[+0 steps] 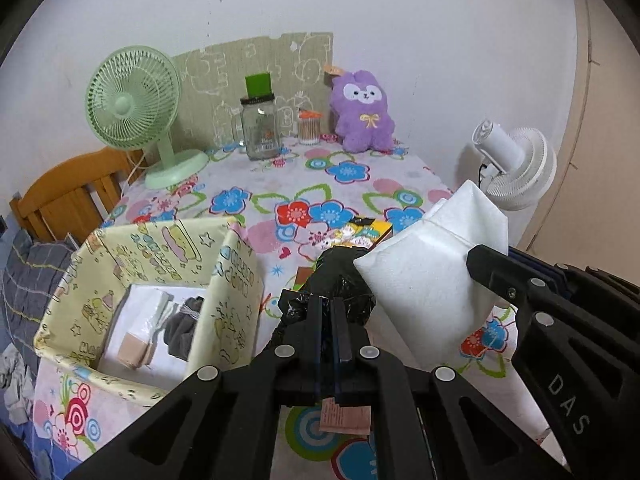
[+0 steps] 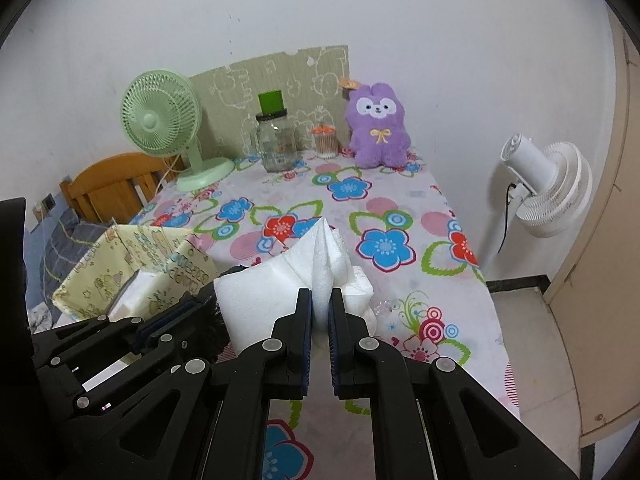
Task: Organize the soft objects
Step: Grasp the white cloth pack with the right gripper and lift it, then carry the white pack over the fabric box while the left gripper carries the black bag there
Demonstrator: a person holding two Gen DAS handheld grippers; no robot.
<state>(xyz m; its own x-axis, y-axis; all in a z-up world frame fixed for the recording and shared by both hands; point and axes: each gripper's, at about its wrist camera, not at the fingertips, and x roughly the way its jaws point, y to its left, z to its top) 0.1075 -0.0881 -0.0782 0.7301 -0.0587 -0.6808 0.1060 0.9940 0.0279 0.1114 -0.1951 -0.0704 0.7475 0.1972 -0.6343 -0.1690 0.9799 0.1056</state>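
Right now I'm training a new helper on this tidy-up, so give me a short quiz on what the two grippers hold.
1. True or false: the right gripper is closed on white foam.
2. What does the left gripper pinch? A) black plastic bag B) purple plush C) glass jar
3. Fill in: the yellow patterned box lies to the ____ of both grippers.

Key: 1 true; 2 A; 3 left
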